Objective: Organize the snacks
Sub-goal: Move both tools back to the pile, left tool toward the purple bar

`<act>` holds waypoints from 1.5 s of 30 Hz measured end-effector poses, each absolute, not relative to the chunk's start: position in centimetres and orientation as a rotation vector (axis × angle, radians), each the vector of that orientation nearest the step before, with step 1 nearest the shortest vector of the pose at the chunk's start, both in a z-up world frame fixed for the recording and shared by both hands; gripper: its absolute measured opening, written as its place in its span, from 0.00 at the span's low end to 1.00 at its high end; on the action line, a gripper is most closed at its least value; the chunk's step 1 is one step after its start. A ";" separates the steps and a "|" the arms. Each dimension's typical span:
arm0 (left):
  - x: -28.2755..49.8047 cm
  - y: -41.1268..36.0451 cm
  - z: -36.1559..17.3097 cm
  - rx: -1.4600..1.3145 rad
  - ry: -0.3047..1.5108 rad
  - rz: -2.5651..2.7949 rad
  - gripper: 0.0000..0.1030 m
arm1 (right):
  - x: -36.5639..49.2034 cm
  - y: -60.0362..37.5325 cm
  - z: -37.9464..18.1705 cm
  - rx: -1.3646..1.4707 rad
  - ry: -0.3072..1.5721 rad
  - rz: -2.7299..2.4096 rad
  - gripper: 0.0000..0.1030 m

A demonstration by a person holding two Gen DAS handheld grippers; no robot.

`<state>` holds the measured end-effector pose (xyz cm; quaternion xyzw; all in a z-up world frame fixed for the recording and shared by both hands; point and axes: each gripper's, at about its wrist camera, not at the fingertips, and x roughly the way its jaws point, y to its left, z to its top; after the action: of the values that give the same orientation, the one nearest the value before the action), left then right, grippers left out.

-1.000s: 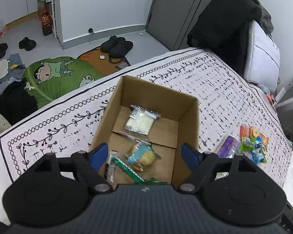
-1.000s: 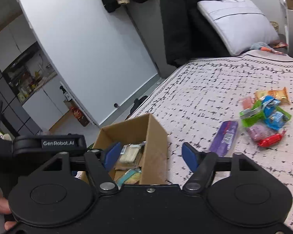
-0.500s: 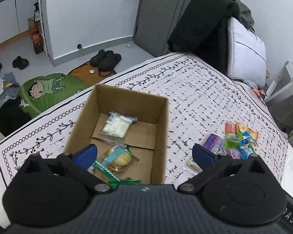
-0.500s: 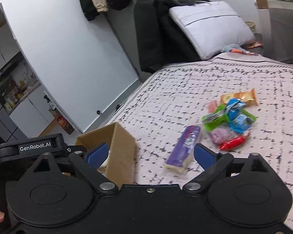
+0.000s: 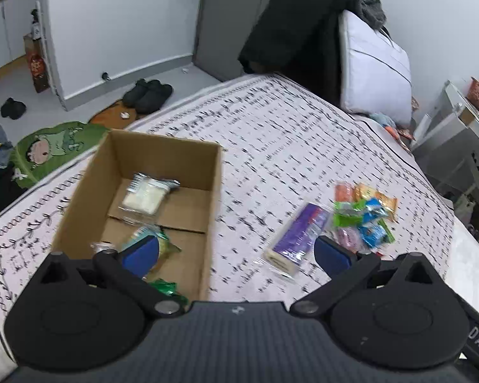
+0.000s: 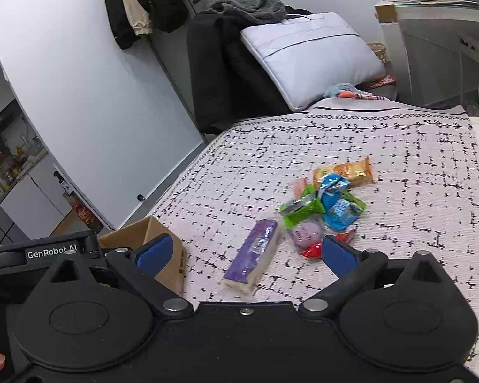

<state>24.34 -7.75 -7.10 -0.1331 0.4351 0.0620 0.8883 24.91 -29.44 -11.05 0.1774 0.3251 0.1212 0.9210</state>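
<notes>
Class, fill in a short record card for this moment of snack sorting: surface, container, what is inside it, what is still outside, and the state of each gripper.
Surface: patterned bedspread
Container: open cardboard box, upright on the bedspread
Inside the box: pale clear-wrapped snack, plus other packets partly hidden by the left gripper
Outside the box: purple packet lying alone; pile of small snacks just beyond it
Left gripper: open, empty
Right gripper: open, empty, purple packet lying ahead between its fingers

I see bed [image 5: 271, 134], patterned white cover | cardboard box [image 5: 163, 156] on its left part | purple packet [image 5: 298, 233] beside box, apart | snack pile [image 6: 329, 201] just right of packet | pillow [image 6: 306, 63] at far end
</notes>
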 end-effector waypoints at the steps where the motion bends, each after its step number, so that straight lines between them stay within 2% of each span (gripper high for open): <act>1: 24.4 -8.1 -7.2 -0.271 0.910 0.120 1.00 | 24.9 -29.6 -11.1 0.363 0.670 0.246 0.97; 18: 27.0 -12.2 -8.9 -0.260 0.941 0.043 1.00 | 26.3 -35.3 -12.9 0.439 0.699 0.140 0.94; 22: 27.9 -12.9 -9.5 -0.260 0.934 0.027 0.99 | 27.3 -36.3 -14.1 0.487 0.730 0.119 0.85; 24: 28.4 -13.1 -10.0 -0.265 0.940 0.013 0.99 | 27.9 -36.5 -14.7 0.501 0.746 0.110 0.83; 33: 31.2 -14.2 -13.1 -0.261 0.974 -0.039 0.89 | 29.9 -35.8 -16.6 0.497 0.801 0.118 0.77; 45: 35.0 -13.5 -17.6 -0.228 1.036 -0.121 0.84 | 32.9 -33.0 -19.4 0.411 0.886 0.140 0.71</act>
<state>34.97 -13.48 -17.64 -0.1086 0.4937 -0.0578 0.8609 32.90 -33.02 -19.40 0.1971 0.4254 0.0670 0.8807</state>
